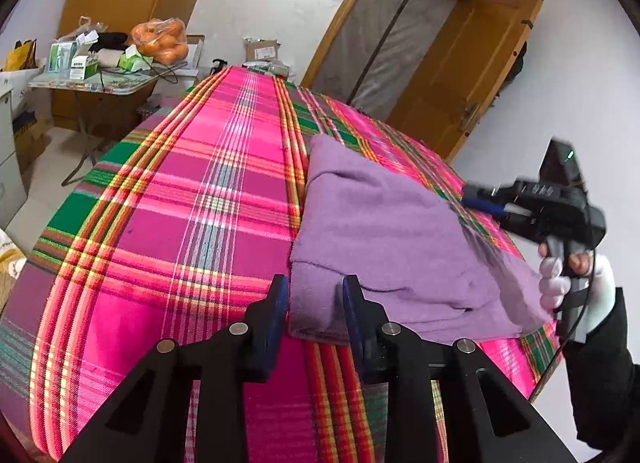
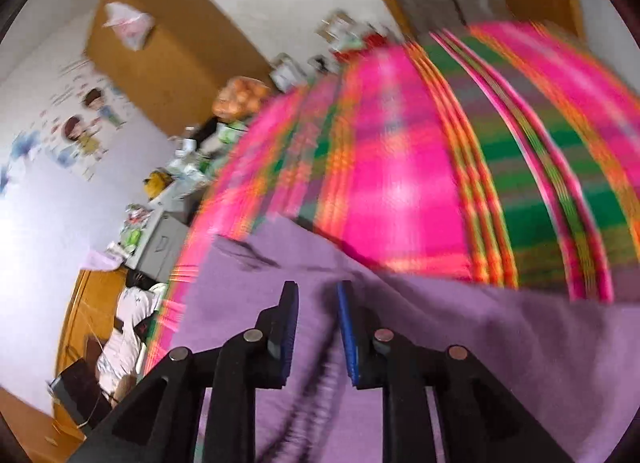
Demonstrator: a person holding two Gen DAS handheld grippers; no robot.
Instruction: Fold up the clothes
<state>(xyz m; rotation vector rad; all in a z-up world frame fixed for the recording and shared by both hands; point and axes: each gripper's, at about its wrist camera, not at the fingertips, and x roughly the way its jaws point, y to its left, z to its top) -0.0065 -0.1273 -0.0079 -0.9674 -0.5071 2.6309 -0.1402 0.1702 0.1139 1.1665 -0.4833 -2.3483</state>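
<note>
On the plaid sheet lies one purple garment; both tongs gape narrowly, gripping nothing.

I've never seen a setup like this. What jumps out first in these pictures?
The loud pink, green and orange plaid cover fills most of both views. On it, right of the middle in the left wrist view, lies a folded purple garment, its near corner between the left gripper fingers. At the far right a white-gloved hand holds the right gripper at the garment's edge.
</note>
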